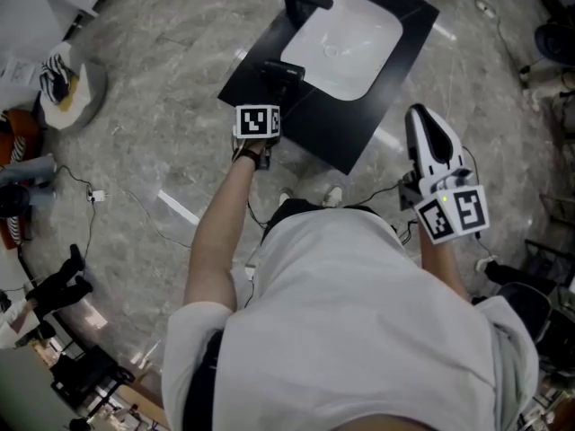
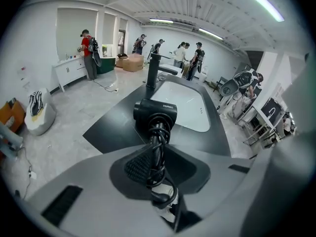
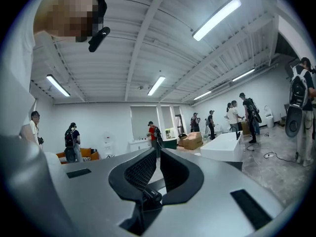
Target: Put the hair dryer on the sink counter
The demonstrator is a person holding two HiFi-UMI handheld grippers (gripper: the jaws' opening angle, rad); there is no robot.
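Note:
The black hair dryer [image 1: 282, 71] is over the near left part of the black sink counter [image 1: 256, 61], its cord wound round the handle. My left gripper [image 1: 270, 93] is shut on that handle. In the left gripper view the hair dryer [image 2: 156, 113] stands out beyond the jaws of the left gripper [image 2: 157, 149], barrel towards the white basin [image 2: 182, 107] and the black faucet [image 2: 153, 70]. I cannot tell whether it rests on the counter or hangs just above it. My right gripper [image 1: 430, 140] is off the counter's right side, pointing level, shut with nothing in it.
The counter stands on a grey marble floor with cables [image 1: 90, 191] lying on it. At the left is a round white cushion [image 1: 79, 97] with shoes on it. Several people stand at the far end of the room [image 2: 89, 51]. A white bathtub [image 3: 227, 146] is to the right.

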